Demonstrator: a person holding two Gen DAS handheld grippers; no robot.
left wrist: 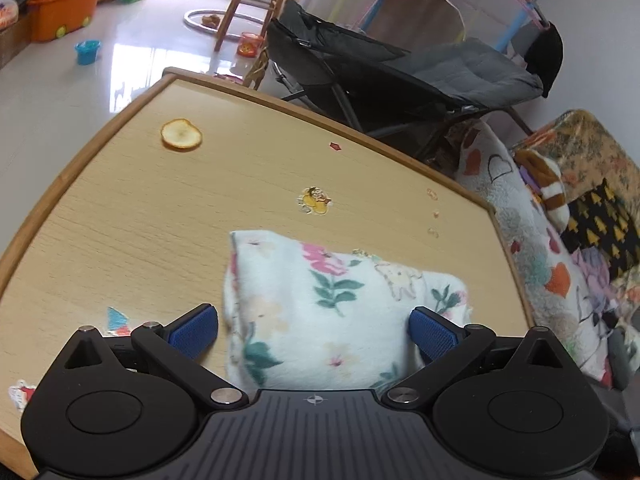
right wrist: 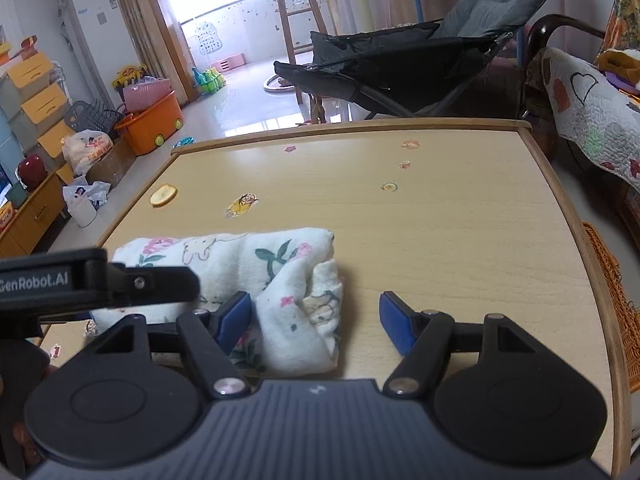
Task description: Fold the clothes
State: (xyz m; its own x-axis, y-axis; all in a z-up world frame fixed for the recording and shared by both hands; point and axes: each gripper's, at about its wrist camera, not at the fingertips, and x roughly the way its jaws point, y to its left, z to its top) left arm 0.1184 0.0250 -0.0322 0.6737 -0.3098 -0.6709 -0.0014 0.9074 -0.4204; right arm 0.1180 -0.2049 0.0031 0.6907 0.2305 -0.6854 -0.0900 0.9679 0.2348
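The white floral-printed soft cotton garment [left wrist: 320,308] lies folded into a thick bundle on the pale wooden counter [left wrist: 132,216], near its front edge and toward the left side as the right wrist view shows it. The left gripper [left wrist: 313,330] hangs over the bundle with its jaws wide, the cloth between the blue pads but not pressed. The right gripper [right wrist: 315,320] has its jaws wide too, straddling the bundle's loose right end, and grips nothing. The cloth looks light, limp and non-slippery, likely to sag and unfold if lifted by a single layer, so pinching through all layers at a folded edge seems the safest hold. The counter's raised brown rim [right wrist: 568,216] bounds the surface; to the right and beyond the bundle lies plenty of bare wood, with only a round dried orange slice [left wrist: 181,134] and small stickers well apart
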